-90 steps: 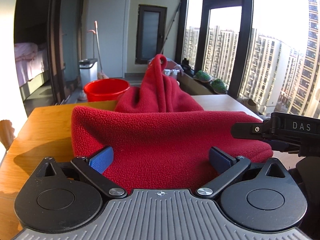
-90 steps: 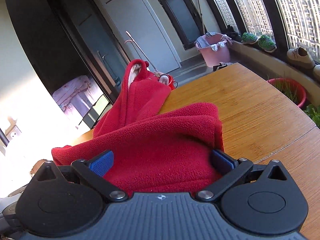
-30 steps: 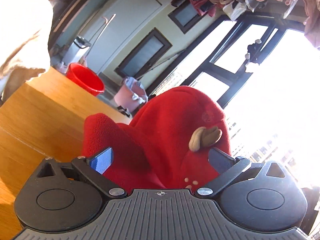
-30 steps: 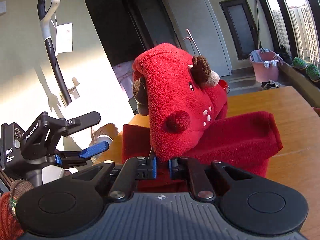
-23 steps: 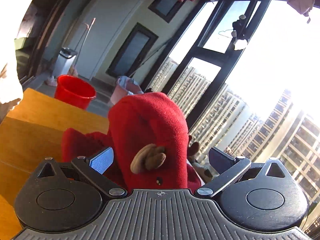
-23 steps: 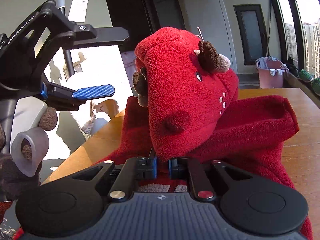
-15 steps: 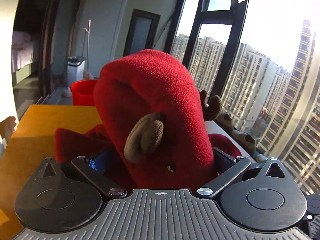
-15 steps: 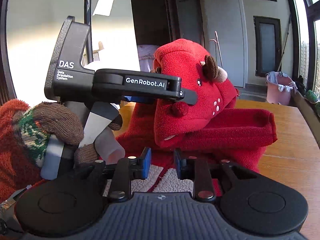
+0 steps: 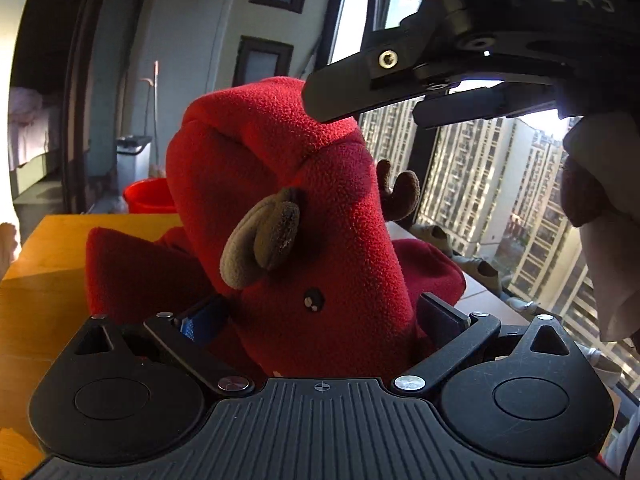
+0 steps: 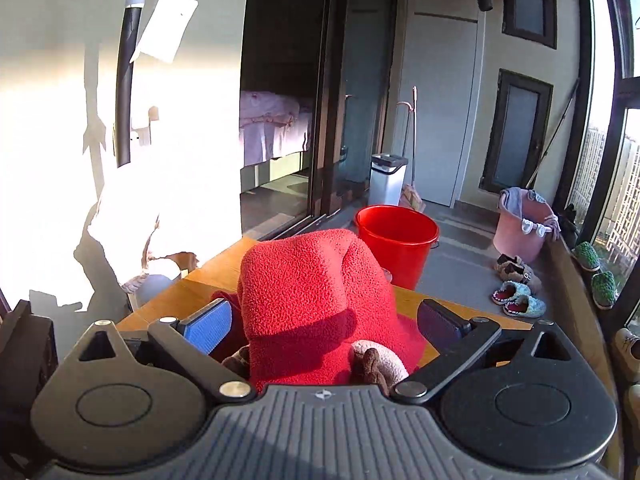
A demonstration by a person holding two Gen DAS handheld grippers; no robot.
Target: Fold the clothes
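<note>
The red fleece hood stands puffed at centre frame on the counter. The right gripper, fingers opening, straddles it untouched; the left gripper seems spread around it. Unpinned, it may flop open, undoing the fold.

Legible text: "DAS", pale raised letters on the black housing of the right gripper, seen top right in the left wrist view. White hanging tag: no print readable.
</note>
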